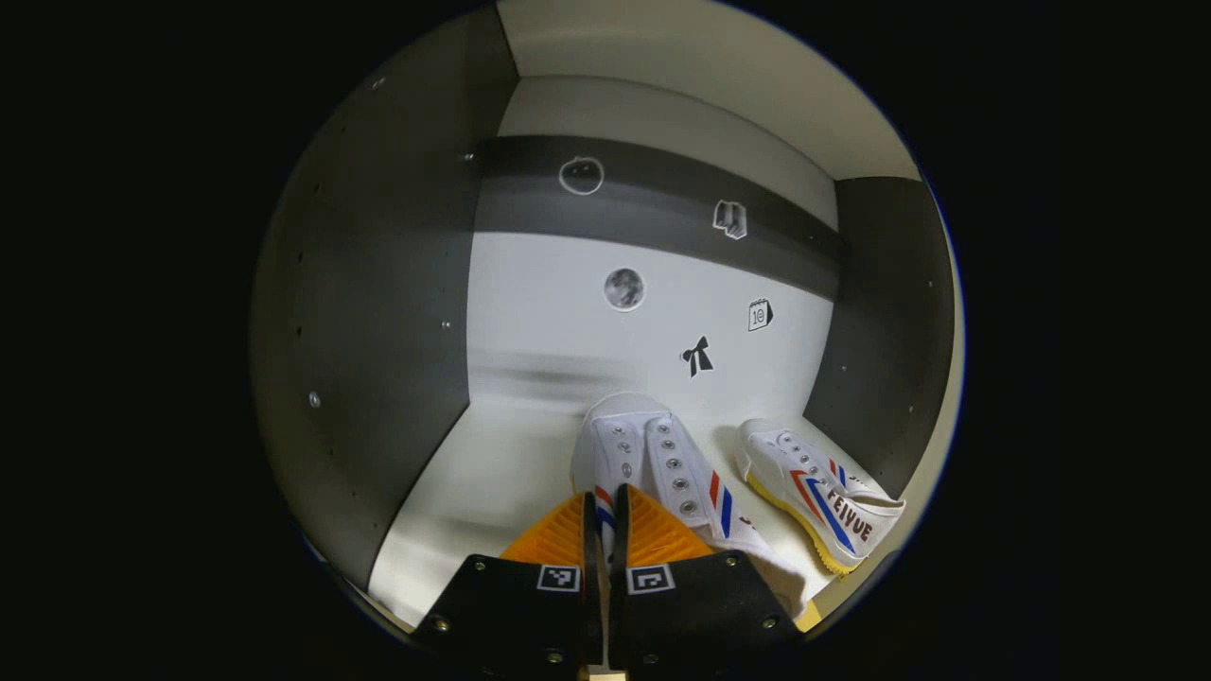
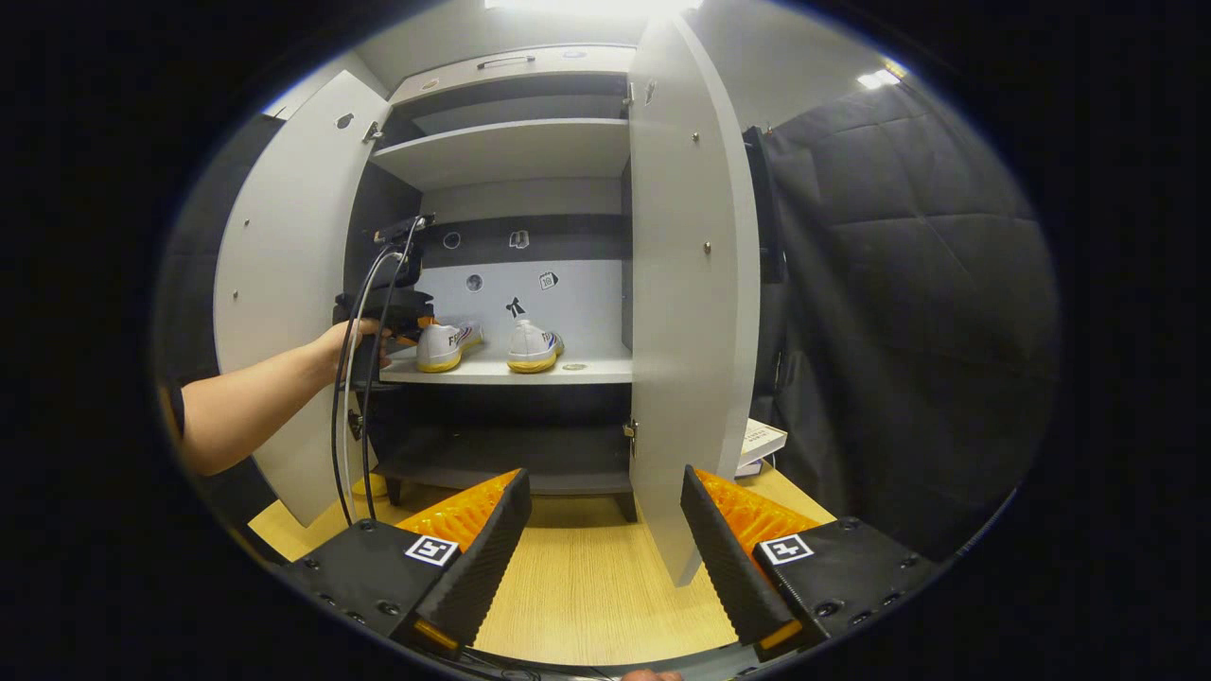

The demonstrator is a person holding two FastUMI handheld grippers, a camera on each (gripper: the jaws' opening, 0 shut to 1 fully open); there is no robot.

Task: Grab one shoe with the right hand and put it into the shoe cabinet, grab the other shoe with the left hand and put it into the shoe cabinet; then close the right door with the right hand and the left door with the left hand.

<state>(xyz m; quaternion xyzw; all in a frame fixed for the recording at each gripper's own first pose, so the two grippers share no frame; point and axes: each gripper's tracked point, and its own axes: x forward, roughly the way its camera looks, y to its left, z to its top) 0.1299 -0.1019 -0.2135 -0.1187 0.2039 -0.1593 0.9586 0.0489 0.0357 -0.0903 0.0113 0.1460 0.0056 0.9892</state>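
the second shoe (image 1: 653, 463) rests on the cabinet's middle shelf (image 1: 492, 473), near the first shoe (image 1: 818, 497), its collar clenched in the left gripper (image 1: 605, 530). if the jaws open while pulling back, the shoe may drag off the edge. the right gripper (image 2: 605, 530) hangs released, low, facing the open right door (image 2: 695, 284).

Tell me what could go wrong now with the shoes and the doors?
1. The left gripper is pinching the second shoe at its heel edge on the shelf. If it pulls back before opening, the shoe may get dragged out.
2. That shoe sits close to the first shoe, so a nudge could knock it.
3. The right door hangs wide open beside the open right gripper; swinging it early could hit the person's arm.
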